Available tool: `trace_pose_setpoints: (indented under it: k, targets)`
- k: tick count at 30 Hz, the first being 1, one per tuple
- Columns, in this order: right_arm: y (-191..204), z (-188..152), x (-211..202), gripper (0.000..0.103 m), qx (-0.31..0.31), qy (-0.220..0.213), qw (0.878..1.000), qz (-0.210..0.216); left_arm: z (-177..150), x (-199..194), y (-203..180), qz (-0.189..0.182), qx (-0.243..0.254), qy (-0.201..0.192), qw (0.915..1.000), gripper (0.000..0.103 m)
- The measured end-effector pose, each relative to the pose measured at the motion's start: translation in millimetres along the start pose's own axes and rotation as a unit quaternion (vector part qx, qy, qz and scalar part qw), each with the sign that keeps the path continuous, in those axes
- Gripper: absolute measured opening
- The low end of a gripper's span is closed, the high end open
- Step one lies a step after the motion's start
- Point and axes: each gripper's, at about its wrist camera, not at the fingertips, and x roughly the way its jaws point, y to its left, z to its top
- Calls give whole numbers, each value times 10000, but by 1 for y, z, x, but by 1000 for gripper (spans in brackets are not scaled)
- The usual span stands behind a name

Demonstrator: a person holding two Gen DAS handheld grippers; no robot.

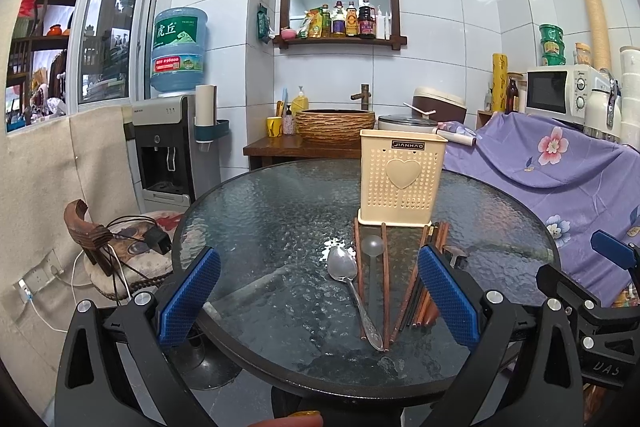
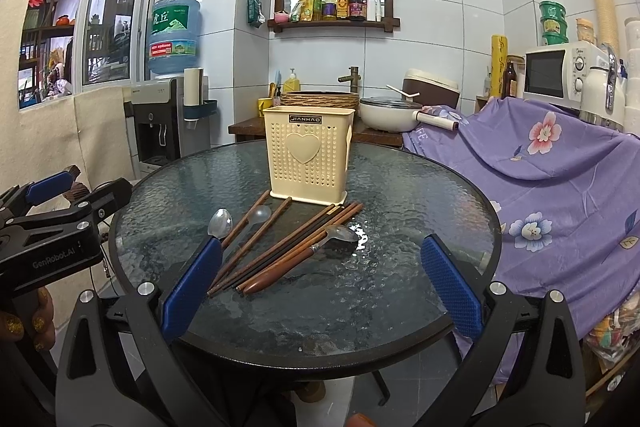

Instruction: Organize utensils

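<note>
A cream perforated utensil holder [image 1: 402,183] [image 2: 309,157] with a heart on its front stands upright on the round glass table [image 1: 280,219] [image 2: 400,195]. In front of it lie a metal spoon [image 1: 352,287] [image 2: 221,223], a translucent plastic spoon [image 1: 372,267] [image 2: 256,217], several brown and dark chopsticks [image 1: 385,279] [image 2: 288,245], and a wooden-handled spoon [image 2: 296,261]. My left gripper [image 1: 320,301] is open and empty, above the table's near edge. My right gripper [image 2: 320,285] is open and empty, near the chopstick ends. The left gripper also shows in the right wrist view [image 2: 76,193].
A purple floral cloth [image 2: 560,179] covers a counter at the right, with a microwave [image 2: 560,75] on it. A water dispenser [image 1: 168,143] stands at the back left. A stool with cables [image 1: 128,247] stands left of the table. A basin and pot sit behind it.
</note>
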Motion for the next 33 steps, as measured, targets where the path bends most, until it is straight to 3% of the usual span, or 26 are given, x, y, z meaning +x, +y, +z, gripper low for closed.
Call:
trace_pose_setpoints:
  k: [4, 9, 20, 26, 33]
  targets:
    - [-6, -2, 6, 98, 136, 126, 9998, -57, -2, 6, 4, -85, -32, 119, 9999, 97]
    - [-23, -13, 30, 98, 554, 653, 9962, 125, -5, 24, 11, 56, 4, 222, 9997, 97]
    - [-39, -25, 93, 98, 1414, 1645, 9739, 670, -1, 75, 15, 17, 261, 762, 9968, 97]
    - [-40, -13, 116, 98, 1134, 1874, 9745, 487, -1, 104, 19, 61, 213, 1150, 9931, 97]
    - [-55, -5, 148, 98, 1363, 2152, 9661, 424, -1, 131, 22, 151, 326, 1403, 9895, 97]
